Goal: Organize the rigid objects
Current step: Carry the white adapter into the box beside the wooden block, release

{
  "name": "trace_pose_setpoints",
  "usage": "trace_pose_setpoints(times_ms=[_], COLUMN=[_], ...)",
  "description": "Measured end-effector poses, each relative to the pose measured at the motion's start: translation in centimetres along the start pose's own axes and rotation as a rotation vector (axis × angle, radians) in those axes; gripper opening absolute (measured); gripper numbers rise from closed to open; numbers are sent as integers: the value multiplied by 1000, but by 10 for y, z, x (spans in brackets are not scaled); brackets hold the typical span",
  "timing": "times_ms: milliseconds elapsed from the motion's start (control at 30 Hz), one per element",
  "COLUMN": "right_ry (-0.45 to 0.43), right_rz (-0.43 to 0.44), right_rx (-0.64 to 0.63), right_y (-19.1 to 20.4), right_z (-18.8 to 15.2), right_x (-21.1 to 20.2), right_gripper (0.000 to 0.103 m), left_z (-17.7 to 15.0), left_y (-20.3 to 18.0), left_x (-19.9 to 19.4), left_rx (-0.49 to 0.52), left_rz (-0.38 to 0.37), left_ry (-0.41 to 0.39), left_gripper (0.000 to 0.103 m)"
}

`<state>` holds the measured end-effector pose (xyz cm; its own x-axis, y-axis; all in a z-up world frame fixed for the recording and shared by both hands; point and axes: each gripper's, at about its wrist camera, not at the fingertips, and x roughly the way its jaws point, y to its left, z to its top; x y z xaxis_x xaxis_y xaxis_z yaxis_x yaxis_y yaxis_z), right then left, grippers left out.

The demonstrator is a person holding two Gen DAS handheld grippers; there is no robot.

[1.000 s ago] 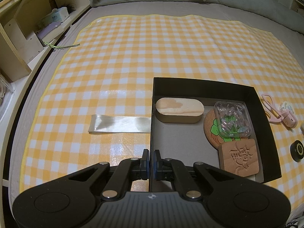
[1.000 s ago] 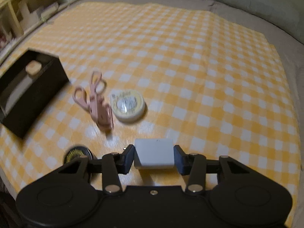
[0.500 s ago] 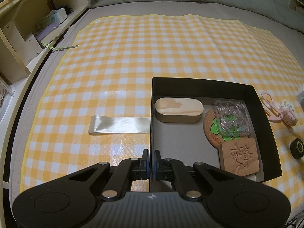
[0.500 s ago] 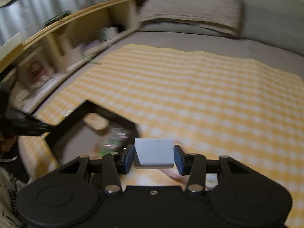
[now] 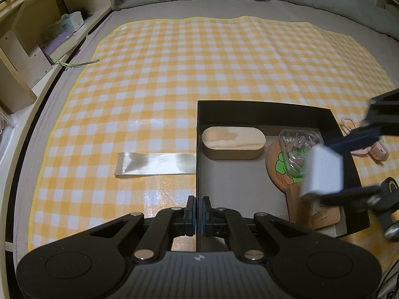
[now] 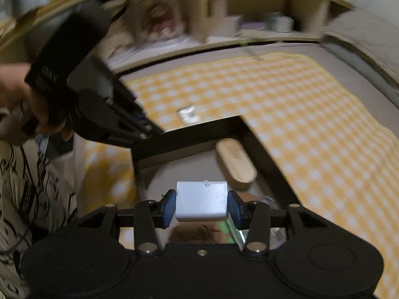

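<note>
A black open box (image 5: 261,107) lies on the yellow checked cloth. My left gripper (image 5: 198,213) is shut on the box's left wall near its front corner. Inside lie an oval wooden box (image 5: 233,142), a clear plastic case (image 5: 296,149) on a round cork coaster (image 5: 276,172), and a carved wooden tile (image 5: 314,211). My right gripper (image 6: 202,204) is shut on a white block (image 6: 202,199) and holds it above the box's right side; the block also shows in the left wrist view (image 5: 321,172). The oval box also shows in the right wrist view (image 6: 235,163).
Outside the box to the right lie pink scissors (image 5: 374,149) and a round black tin (image 5: 391,189). A strip of shiny ribbon (image 5: 154,163) lies left of the box. Wooden shelves (image 5: 37,37) stand along the left edge of the bed.
My right gripper has swung left with the white block, from over the loose items on the cloth to above the box. The left gripper has kept its hold on the box wall.
</note>
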<state>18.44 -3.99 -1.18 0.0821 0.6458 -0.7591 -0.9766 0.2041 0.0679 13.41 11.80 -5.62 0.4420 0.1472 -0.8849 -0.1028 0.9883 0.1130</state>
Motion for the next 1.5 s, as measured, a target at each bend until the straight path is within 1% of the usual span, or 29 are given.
trace_pose_setpoints(times_ms=[200, 333, 567, 800, 967, 1067, 1133, 1267, 1500], right_ry=[110, 163, 207, 236, 237, 223, 209, 166, 55], right_rz=[42, 60, 74, 92, 88, 74, 62, 37, 10], right_rx=[-101, -160, -200, -212, -208, -184, -159, -100, -9], right_y=[6, 10, 13, 18, 15, 12, 10, 6, 2], right_z=[9, 12, 15, 14, 12, 13, 14, 15, 15], right_x=[37, 53, 68, 71, 66, 60, 55, 40, 6], right_gripper=[46, 46, 46, 46, 46, 47, 50, 51, 59], left_z=[0, 1, 2, 2, 2, 2, 1, 1, 0], left_y=[0, 1, 2, 3, 3, 2, 2, 2, -1], left_x=[1, 1, 2, 3, 2, 3, 3, 3, 2], left_rx=[9, 8, 5, 5, 4, 1, 1, -2, 7], left_rz=[-3, -5, -9, -9, -10, -11, -11, -8, 3], left_ry=[-2, -2, 0, 0, 0, 0, 0, 0, -2], left_gripper=[4, 5, 4, 5, 5, 5, 5, 5, 5])
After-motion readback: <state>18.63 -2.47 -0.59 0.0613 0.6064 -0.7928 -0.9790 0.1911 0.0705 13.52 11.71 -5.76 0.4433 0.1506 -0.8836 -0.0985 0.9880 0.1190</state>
